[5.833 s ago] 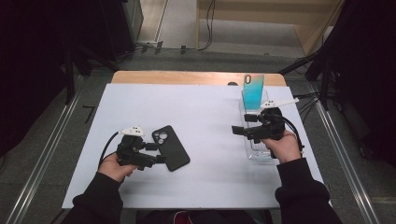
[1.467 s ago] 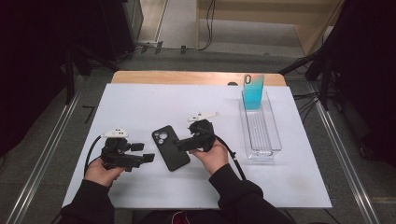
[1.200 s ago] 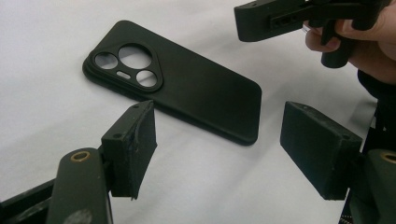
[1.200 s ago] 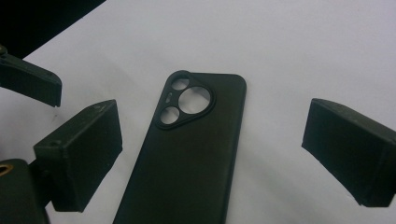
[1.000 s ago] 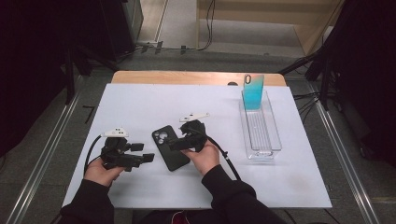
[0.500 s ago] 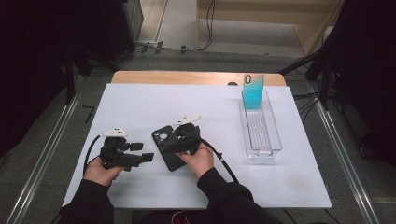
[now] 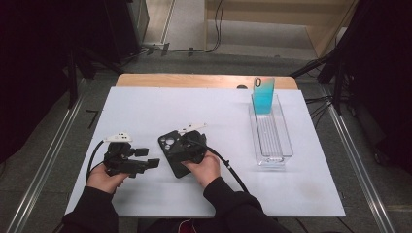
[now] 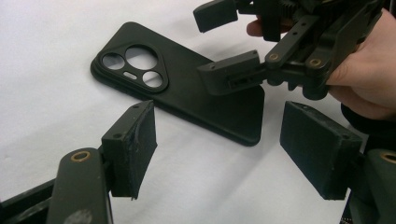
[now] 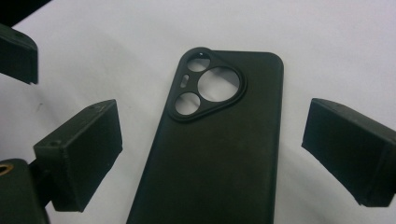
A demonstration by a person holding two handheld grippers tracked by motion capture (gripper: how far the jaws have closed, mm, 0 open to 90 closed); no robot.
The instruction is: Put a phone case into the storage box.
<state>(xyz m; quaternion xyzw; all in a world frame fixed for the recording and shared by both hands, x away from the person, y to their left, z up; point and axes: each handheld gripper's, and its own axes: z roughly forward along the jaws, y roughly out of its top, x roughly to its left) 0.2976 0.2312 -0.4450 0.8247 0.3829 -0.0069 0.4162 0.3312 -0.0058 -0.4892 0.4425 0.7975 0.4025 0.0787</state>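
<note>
Hovering over the lower half of the black phone case [image 7: 173, 149], the right claw [image 7: 180, 147] has its jaws wide apart, and in the right gripper view the case [image 9: 219, 149] lies flat on the white table [image 9: 327, 42] between the two pads without touching either of them. The case shows its back side up, with the camera cutout at its 12 o'clock end in that view. In the left gripper view one pad of the right claw [image 8: 233, 44] stands just above the case [image 8: 182, 93], and I cannot tell if it touches the surface. The left claw [image 7: 148, 162] is at about 9 o'clock from the case in the high view, near it but apart; its jaws are also wide and hold nothing, and they point toward the case. Both hands come from the 6 o'clock edge of the table [image 7: 145, 107]. Well apart, at about 2 o'clock from the case, a clear plastic tray [image 7: 284, 150] stands on the table, and a blue phone case [image 7: 264, 94] leans upright at its 12 o'clock end.
</note>
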